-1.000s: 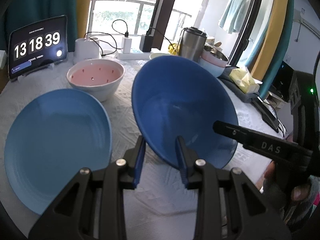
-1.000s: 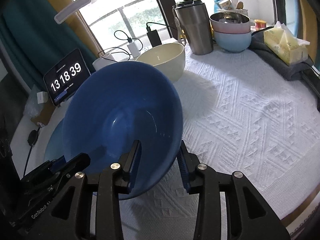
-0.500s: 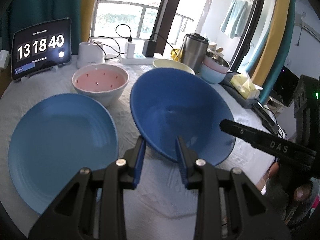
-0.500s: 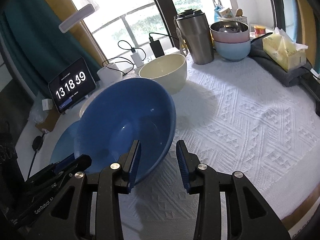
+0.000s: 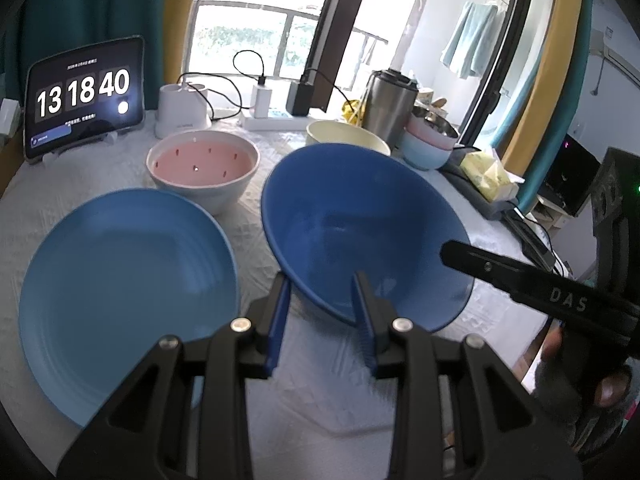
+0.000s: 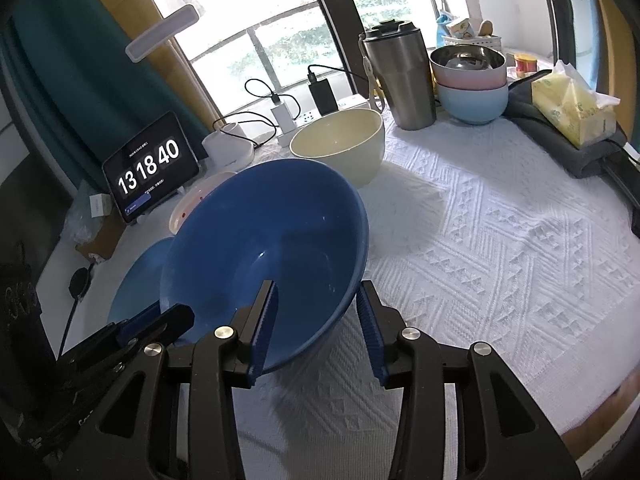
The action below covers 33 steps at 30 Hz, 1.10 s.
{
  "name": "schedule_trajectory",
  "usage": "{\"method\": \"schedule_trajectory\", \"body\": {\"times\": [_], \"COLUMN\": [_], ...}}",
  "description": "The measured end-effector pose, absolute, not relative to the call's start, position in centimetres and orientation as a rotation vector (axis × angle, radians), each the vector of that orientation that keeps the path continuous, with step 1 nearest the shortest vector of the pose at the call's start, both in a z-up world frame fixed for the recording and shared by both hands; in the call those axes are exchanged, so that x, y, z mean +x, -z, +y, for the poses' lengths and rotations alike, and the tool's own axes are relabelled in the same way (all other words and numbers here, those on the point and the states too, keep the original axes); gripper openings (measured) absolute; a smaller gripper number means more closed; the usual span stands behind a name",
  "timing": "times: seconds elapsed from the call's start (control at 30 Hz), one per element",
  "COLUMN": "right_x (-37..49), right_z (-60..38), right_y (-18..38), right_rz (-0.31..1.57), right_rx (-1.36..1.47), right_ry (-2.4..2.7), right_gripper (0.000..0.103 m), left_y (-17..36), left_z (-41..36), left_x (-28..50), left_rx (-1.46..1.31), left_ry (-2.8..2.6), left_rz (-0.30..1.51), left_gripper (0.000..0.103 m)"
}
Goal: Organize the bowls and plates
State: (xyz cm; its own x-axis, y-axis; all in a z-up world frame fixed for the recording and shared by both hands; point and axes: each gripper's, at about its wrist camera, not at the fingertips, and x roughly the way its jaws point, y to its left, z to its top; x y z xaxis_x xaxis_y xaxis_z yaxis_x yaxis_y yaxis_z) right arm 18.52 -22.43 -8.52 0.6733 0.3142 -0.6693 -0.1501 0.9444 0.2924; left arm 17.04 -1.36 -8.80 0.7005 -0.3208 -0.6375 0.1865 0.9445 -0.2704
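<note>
Left tongs (image 5: 322, 280): clamped on the near rim of the dark blue bowl (image 5: 360, 232).
Right tongs (image 6: 316, 292): jaws just opening, astride the rim.
Bowl: centre of worktop (image 6: 500, 240), tilted.
Done: nothing stacked here yet.
Left: blue plate (image 5: 124, 280), pink bowl (image 5: 202, 168), cream bowl (image 6: 340, 148) unsorted.

On the table (image 5: 120, 168), the plate (image 5: 128, 280) lies left of the big bowl (image 5: 360, 216), a smaller bowl (image 5: 202, 168) behind both.

Black tool (image 5: 322, 280) frames, blue ribbed pads, silver screws, seemingly "DAS" lettering.
</note>
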Motion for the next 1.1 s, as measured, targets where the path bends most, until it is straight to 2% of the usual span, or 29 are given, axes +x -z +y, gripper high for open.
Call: {"method": "schedule_trajectory", "body": {"times": [1.1], "right_x": [18.9], "right_z": [-22.3], "right_y": [8.0], "right_rz": [0.775], "right_rx": [0.200], "right_ry": [-0.246], "right_gripper": [0.043], "left_y": [7.9], "left_z": [0.7], "left_x": [17.4], "left_rx": [-0.188], "left_ry": [0.219], "left_rz": [0.711], "left_gripper": [0.036]}}
